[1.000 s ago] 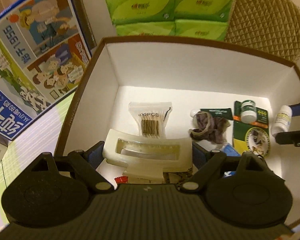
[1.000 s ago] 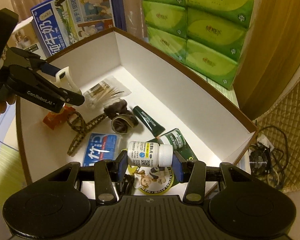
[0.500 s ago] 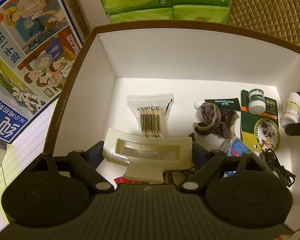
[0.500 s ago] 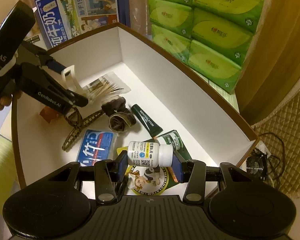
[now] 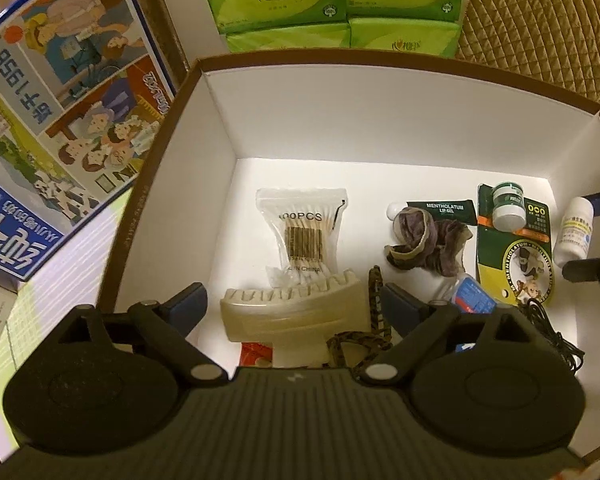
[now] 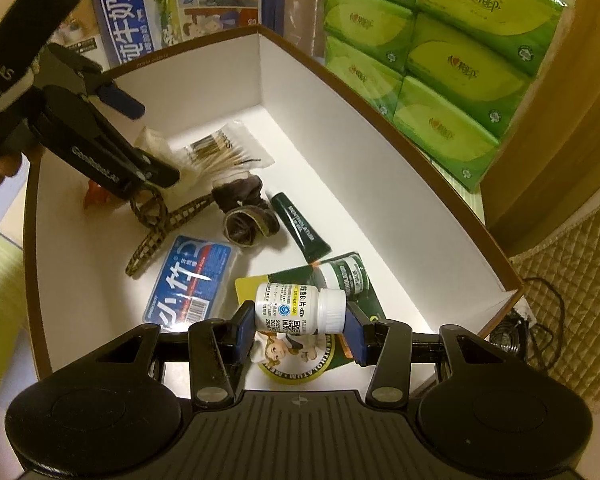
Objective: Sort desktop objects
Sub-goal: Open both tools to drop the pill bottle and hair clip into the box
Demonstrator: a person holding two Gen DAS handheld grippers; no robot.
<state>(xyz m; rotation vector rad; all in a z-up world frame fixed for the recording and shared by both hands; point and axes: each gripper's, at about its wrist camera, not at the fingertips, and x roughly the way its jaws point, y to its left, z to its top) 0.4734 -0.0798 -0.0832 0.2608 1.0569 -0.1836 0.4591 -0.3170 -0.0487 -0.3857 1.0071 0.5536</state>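
Observation:
A white box with a brown rim [image 5: 340, 56] holds the sorted things. My left gripper [image 5: 294, 300] hangs over its near left part and its jaws are opening. A cream hair claw clip [image 5: 296, 316] lies between them, teeth up, with a gap at each pad. My right gripper [image 6: 300, 320] is shut on a white pill bottle [image 6: 300, 308], held crosswise above the green Mentholatum card [image 6: 292, 376]. The left wrist view shows that bottle [image 5: 576, 232] at the box's right wall. In the right wrist view the left gripper [image 6: 148, 140] stands over the clip [image 6: 156, 148].
In the box lie a cotton swab bag [image 5: 304, 236], a brown scrunchie [image 5: 424, 240], a lip gel tube [image 6: 300, 228], a small jar [image 5: 508, 208], a blue floss box [image 6: 192, 280] and a leopard hair band [image 6: 160, 228]. Green tissue packs [image 6: 440, 60] and a milk carton [image 5: 60, 100] stand behind.
The left jaws have widened and let go of the clip, which has tipped over teeth up onto the box floor. The right gripper has rolled a little with the bottle in it.

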